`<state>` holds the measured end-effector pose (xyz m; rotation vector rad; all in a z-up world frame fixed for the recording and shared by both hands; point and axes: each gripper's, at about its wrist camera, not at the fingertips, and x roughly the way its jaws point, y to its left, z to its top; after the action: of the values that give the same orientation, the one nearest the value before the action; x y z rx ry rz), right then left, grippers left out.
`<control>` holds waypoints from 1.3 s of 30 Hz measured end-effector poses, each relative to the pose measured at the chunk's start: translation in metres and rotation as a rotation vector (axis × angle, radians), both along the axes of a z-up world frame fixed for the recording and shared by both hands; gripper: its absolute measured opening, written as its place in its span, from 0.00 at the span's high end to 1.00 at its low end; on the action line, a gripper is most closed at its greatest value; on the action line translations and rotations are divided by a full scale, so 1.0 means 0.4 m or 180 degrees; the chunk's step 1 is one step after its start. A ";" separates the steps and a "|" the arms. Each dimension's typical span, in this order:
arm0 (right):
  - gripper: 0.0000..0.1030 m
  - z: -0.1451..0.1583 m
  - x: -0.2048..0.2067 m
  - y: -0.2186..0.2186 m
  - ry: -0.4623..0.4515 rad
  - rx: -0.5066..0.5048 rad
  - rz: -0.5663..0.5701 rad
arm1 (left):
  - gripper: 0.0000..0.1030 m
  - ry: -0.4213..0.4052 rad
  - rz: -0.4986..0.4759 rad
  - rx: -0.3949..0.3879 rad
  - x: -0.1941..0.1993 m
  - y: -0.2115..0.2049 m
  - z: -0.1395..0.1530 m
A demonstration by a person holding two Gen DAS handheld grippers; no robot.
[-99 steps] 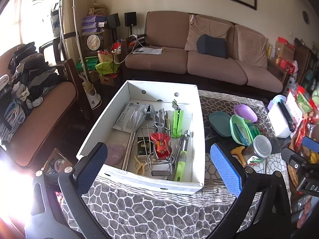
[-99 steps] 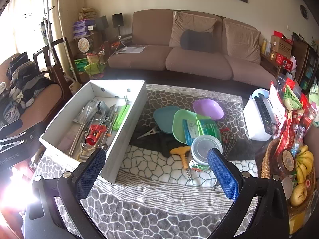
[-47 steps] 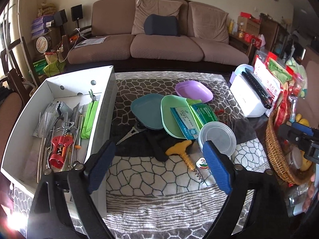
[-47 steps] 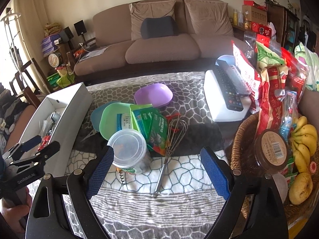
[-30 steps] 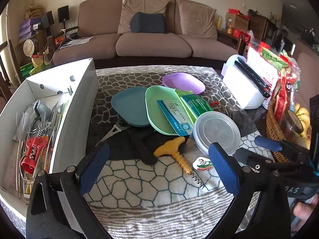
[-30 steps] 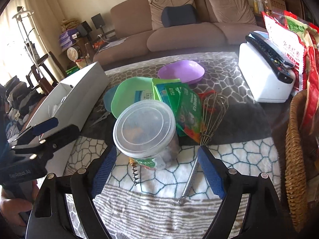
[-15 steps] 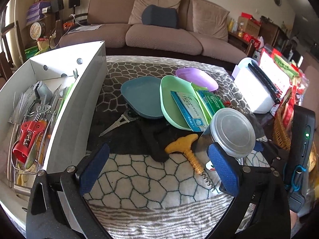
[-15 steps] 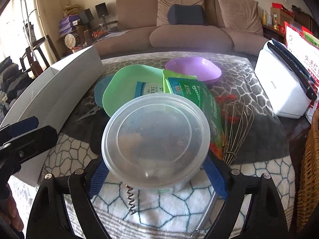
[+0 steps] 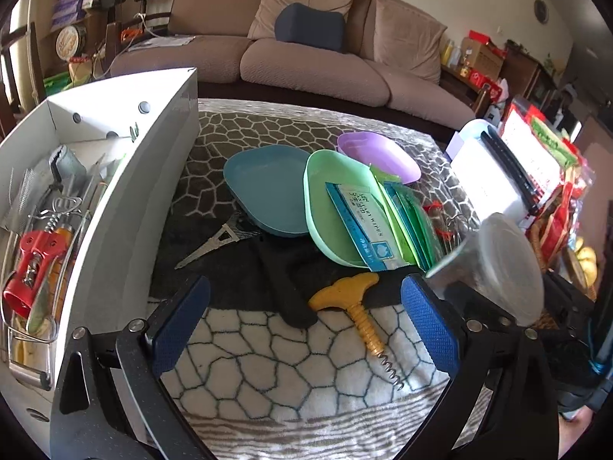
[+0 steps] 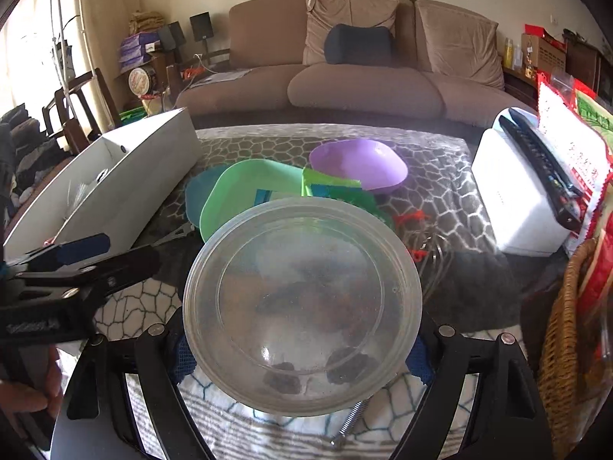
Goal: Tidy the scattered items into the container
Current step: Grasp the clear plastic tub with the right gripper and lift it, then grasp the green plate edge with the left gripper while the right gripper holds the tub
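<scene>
Box (image 9: 126,207) comes first, as it is the biggest thing: the white box sits at nine o'clock in the left camera's view and already has lots of kitchen tools in it. On the patterned cloth (image 9: 268,364) beside it, toward twelve o'clock, lie a blue plate (image 9: 264,188), a green plate (image 9: 329,199) with flat packets (image 9: 360,226) on it, and a purple bowl (image 9: 375,153). Next in size is the clear tub (image 10: 302,303) with its round lid. A second ago it stood on the cloth with the right gripper (image 10: 302,358) wide around it. Now the tub fills the middle of the right camera's view, and the blue pads squeeze its sides at eight and four o'clock. In the left camera's view it leans at three o'clock and looks lifted off the cloth. So one loose thing looks picked up, and it needs to go over to the box, which is at ten o'clock from the right gripper. The left gripper (image 9: 304,327) is wide open and holds nothing. It hangs over the yellow corkscrew (image 9: 346,295), which lies alone now that the tub is gone from beside it. That could be its next pick. The wire whisk (image 10: 433,257) waits at three o'clock.
</scene>
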<state>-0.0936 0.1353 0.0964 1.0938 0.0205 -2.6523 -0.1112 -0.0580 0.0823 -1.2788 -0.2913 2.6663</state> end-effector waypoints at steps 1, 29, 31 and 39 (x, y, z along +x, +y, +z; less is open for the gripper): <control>0.17 0.018 0.011 0.022 0.0016 -0.0041 -0.0020 | 0.03 -0.0040 -0.0003 0.0047 -0.012 0.005 -0.004; 0.16 0.114 0.077 0.197 0.0033 -0.0403 -0.0182 | 0.94 -0.0364 -0.0029 -0.0066 -0.197 0.095 -0.083; 0.16 0.122 0.077 0.191 0.0043 -0.0410 -0.0165 | 0.94 -0.0330 -0.0071 -0.0150 -0.188 0.105 -0.067; 0.16 0.153 0.074 0.168 0.0063 -0.0407 -0.0134 | 0.93 -0.0170 -0.0141 -0.0179 -0.157 0.091 0.019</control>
<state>-0.0639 0.2025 0.1576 1.0376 -0.1676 -2.6600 -0.1739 -0.0215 0.0901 -1.3584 -0.1942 2.6242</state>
